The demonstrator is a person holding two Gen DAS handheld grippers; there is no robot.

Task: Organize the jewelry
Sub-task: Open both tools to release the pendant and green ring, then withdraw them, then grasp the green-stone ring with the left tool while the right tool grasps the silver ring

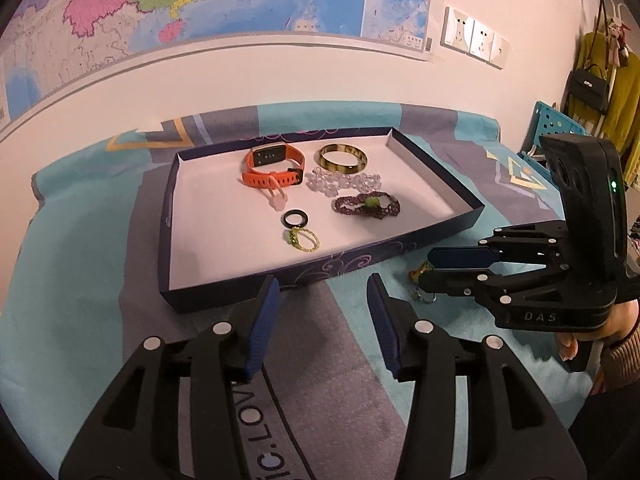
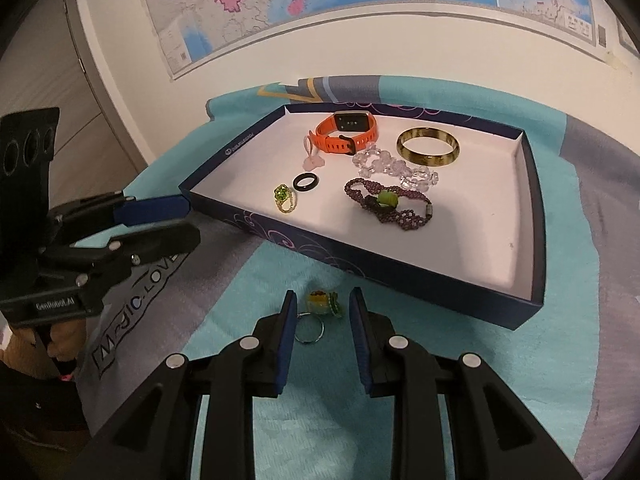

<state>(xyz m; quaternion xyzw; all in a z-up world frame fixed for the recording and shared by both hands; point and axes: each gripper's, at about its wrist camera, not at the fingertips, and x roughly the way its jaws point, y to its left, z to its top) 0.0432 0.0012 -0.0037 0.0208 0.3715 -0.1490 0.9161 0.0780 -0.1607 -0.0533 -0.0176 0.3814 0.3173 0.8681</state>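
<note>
Item: small charm on a key ring [image 2: 320,312], yellow-orange and green, lying on the blanket [image 2: 440,400] just outside the near wall of the tray [image 2: 400,276], towards its near left corner in the right wrist view.

Right gripper [image 2: 322,308]: jaws parted, empty, one on either side of the charm, low over the blanket.

Left gripper [image 1: 322,300]: jaws parted, empty, hovering near the tray's near wall.

Already in the tray: orange watch [image 2: 346,132], amber bangle [image 2: 428,148], clear bead string [image 2: 396,168], purple beaded bracelet [image 2: 390,202], black ring [image 2: 306,182], green-stone ring [image 2: 285,198], pale pink charm [image 2: 314,162].

Step in hand, as judged: lifting the last loose piece.

Handling advice: close on the charm's body rather than the thin wire ring, which would likely slip; keep the tips just off the soft cloth so it is not pinched; lift clear of the near wall and set down in the bare near part.

Obscured: the charm's form is too small to identify. In the left wrist view it is half hidden behind the right gripper. The blanket's lettering is cut off.
</note>
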